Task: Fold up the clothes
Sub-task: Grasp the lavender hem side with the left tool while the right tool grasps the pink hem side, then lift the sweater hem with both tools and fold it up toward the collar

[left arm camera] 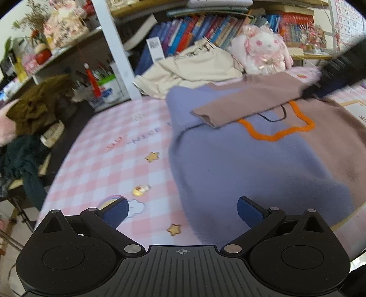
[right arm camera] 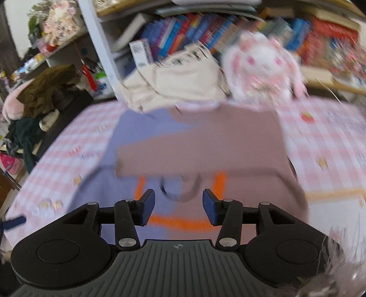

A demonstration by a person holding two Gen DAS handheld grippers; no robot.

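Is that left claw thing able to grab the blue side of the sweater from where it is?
Probably yes. The left gripper is open, and the sweater's blue side lies flat on the checked bedcover just ahead of it, with nothing lying between them.

The pink checked sheet (left arm camera: 109,160) carries pale lettering, partly "NICE". A wall chart (left arm camera: 350,20) shows letters R, V, Z.

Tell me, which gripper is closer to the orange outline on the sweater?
Right. The right gripper hangs just above the orange outline on the sweater; the left gripper sits back at the sweater's blue edge.
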